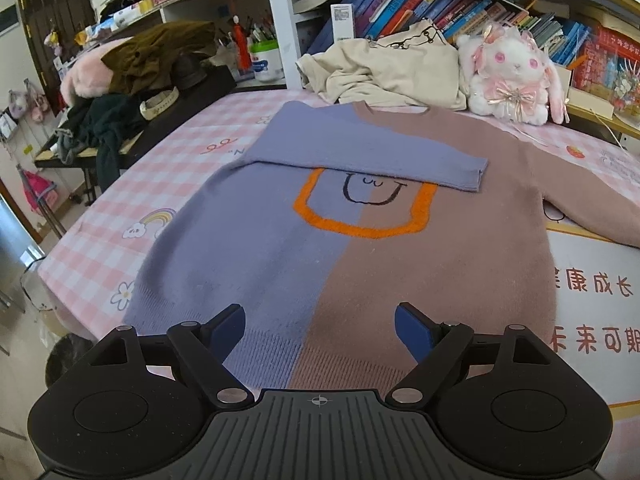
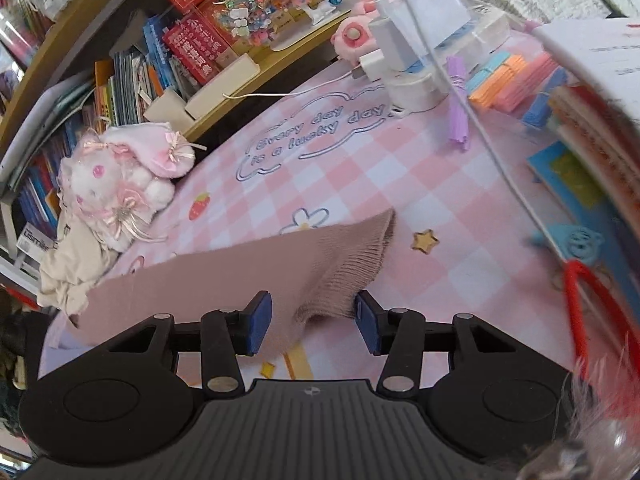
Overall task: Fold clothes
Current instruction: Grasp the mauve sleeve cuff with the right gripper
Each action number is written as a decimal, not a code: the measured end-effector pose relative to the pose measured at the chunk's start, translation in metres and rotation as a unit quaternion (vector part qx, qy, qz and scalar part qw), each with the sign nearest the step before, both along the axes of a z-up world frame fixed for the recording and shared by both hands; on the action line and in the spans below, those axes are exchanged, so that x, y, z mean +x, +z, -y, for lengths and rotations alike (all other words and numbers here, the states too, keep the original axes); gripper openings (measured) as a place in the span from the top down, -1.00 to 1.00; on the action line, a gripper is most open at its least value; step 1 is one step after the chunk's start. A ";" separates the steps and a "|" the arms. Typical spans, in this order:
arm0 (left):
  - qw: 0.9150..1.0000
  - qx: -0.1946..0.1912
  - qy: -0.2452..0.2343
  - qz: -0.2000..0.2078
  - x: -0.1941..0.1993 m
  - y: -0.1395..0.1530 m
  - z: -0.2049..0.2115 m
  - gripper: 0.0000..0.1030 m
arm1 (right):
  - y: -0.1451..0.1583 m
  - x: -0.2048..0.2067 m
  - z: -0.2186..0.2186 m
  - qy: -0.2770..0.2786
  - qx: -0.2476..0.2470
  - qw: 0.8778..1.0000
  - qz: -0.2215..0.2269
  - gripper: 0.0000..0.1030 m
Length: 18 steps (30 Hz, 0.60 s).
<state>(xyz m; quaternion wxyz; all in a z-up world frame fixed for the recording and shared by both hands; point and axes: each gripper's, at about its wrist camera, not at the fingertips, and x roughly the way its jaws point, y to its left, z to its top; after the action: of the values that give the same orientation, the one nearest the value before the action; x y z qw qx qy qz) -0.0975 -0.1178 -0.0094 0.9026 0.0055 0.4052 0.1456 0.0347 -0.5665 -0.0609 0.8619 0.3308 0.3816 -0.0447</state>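
Currently: sweater (image 1: 360, 264) lies flat on the pink-checked table (image 1: 100, 248), blue sleeve (image 1: 360, 160) already folded across the chest. Left gripper (image 1: 319, 330) hovers over the hem, jaws wide apart, holding nothing. Further right, the brown sleeve (image 2: 248, 276) stretches outward on the table; right gripper (image 2: 314, 326) has its jaws apart around the ribbed cuff (image 2: 352, 272), not yet clamped. Step in hand, by my reading: second sleeve fold. Next move calls for closing on the cuff, then carrying it inward across the chest.
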 end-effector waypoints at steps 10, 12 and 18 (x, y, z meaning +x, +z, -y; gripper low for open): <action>1.000 0.011 0.005 0.006 -0.002 0.002 0.001 -0.64 | -0.005 0.009 -0.011 0.031 0.078 0.996 -0.010 0.09; 1.000 0.015 0.001 0.004 -0.003 0.002 0.002 -0.64 | -0.006 0.011 -0.002 0.019 0.081 0.997 -0.009 0.19; 1.000 0.017 0.006 0.008 -0.006 0.004 -0.001 -0.64 | -0.004 0.013 0.021 -0.003 0.059 0.998 -0.023 0.38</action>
<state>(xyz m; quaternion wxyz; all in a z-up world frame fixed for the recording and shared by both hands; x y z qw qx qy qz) -0.1039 -0.1171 -0.0057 0.9048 0.0173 0.3952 0.1575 0.0474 -0.5880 -0.0644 0.8321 0.3807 0.4020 -0.0322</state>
